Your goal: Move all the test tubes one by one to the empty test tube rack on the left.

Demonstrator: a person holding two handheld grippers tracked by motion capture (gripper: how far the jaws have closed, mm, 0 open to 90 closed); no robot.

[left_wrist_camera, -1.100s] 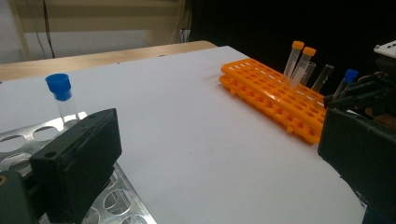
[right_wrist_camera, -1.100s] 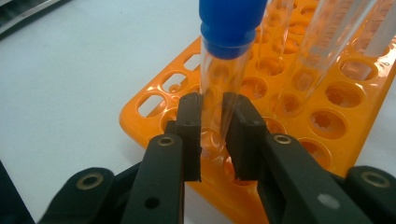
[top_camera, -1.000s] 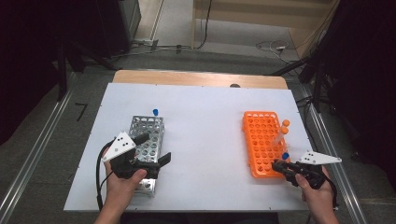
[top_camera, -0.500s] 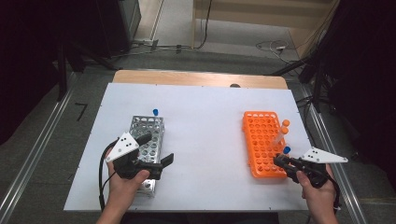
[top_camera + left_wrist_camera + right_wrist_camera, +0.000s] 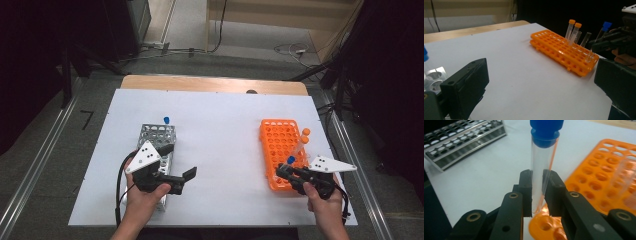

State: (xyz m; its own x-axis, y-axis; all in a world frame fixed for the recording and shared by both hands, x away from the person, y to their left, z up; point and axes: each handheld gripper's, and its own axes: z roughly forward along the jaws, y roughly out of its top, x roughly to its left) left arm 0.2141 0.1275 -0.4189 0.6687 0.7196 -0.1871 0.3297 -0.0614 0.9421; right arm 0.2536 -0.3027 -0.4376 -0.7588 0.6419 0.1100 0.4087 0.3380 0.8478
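A white table [image 5: 220,150] carries an orange rack [image 5: 281,150] and a metal rack [image 5: 159,137].

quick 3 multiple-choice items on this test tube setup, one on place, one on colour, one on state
1. Where does the orange rack stand on the table?
A. on the person's right
B. on the person's left
C. at the far edge

2. What colour is the cap of the tube in the right gripper?
A. orange
B. blue
C. green

3. How does the left gripper stand?
A. shut on a tube
B. shut on the metal rack
C. open, holding nothing

Answers:
1 A, it lies by the right hand.
2 B, blue shows in the right gripper view.
3 C, its jaws stand wide apart.
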